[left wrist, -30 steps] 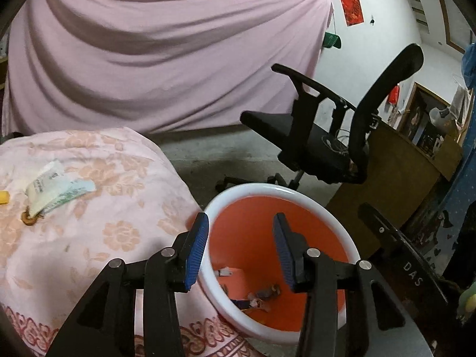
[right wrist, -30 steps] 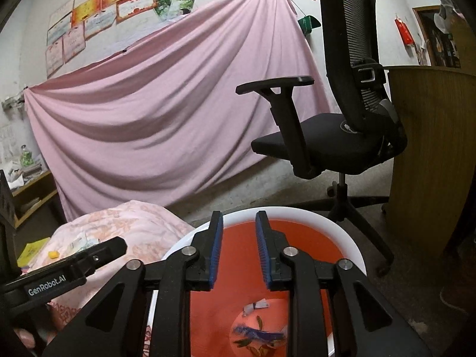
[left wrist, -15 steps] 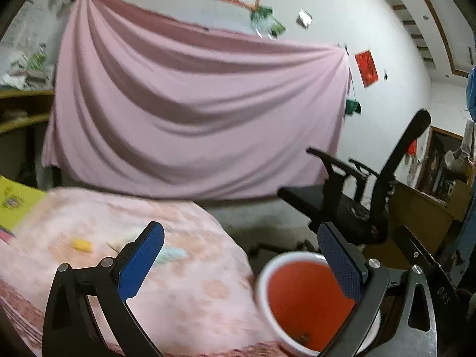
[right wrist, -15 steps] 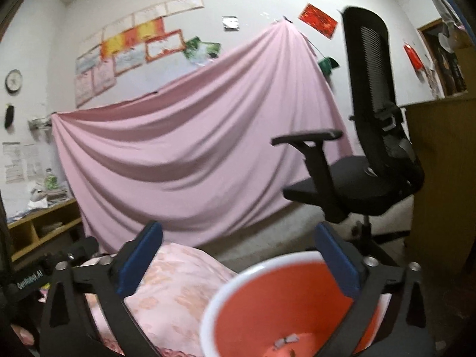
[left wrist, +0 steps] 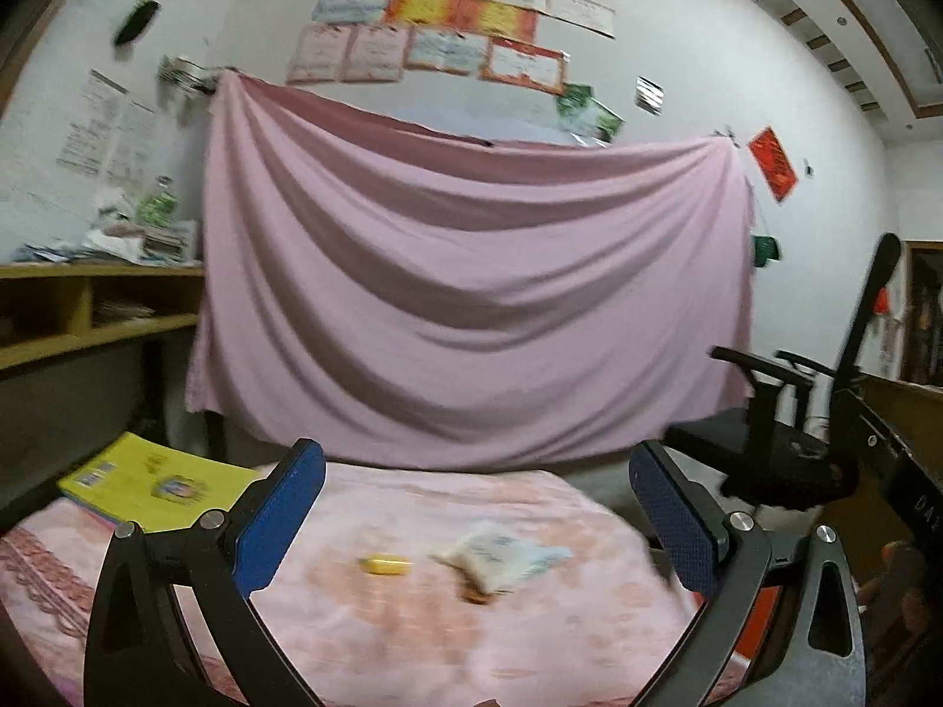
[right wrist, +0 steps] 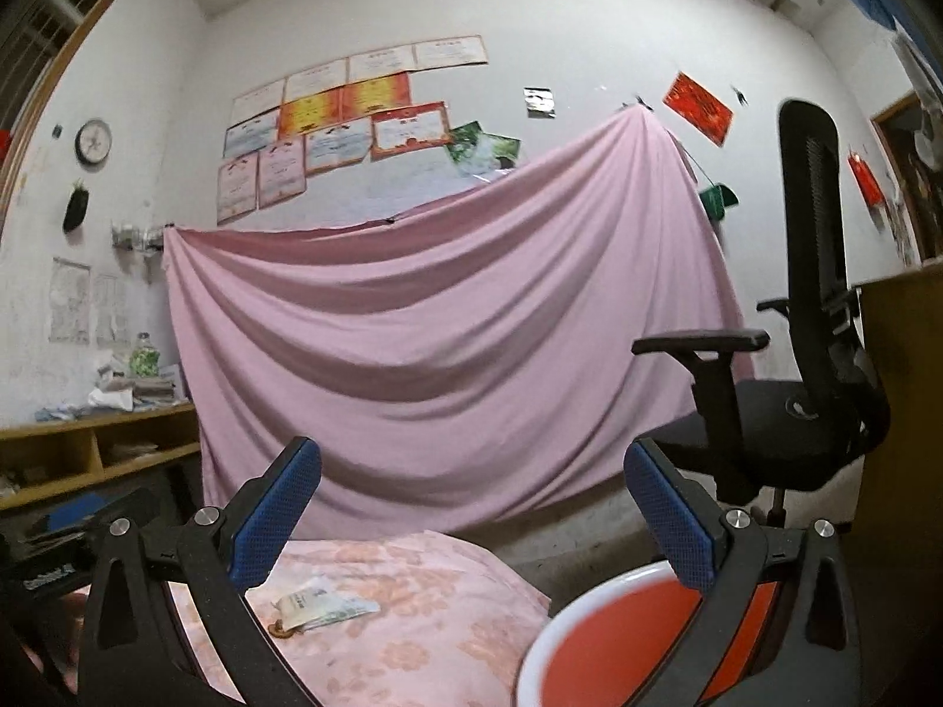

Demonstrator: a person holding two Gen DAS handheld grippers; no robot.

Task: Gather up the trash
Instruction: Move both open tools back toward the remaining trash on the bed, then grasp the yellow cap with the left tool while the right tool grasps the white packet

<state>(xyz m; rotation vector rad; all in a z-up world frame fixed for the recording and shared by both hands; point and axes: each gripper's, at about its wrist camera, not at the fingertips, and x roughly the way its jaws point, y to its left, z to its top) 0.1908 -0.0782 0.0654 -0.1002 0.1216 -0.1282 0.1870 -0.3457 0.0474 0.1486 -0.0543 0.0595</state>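
On the pink flowered cloth (left wrist: 412,618) lie a small yellow piece (left wrist: 384,564), a white and pale blue wrapper (left wrist: 498,554) and a small brown scrap (left wrist: 474,594). My left gripper (left wrist: 474,524) hangs level above them, jaws wide open and empty. The orange bin with a white rim (right wrist: 595,607) stands at the lower right of the right wrist view. My right gripper (right wrist: 471,512) is open and empty over the gap between bin and cloth. In that view the wrapper (right wrist: 321,604) and brown scrap (right wrist: 277,627) lie by its left finger.
A yellow booklet (left wrist: 150,486) rests on the cloth's far left corner. A black office chair (right wrist: 784,412) stands at the right beside a wooden desk (right wrist: 907,412). A pink sheet (left wrist: 471,306) hangs on the back wall. Wooden shelves (left wrist: 76,318) run along the left.
Both grippers opened wide from nearly shut over the bin, rose, and swung left toward the cloth. The bin slid down and right in both views; its contents dropped out of sight.
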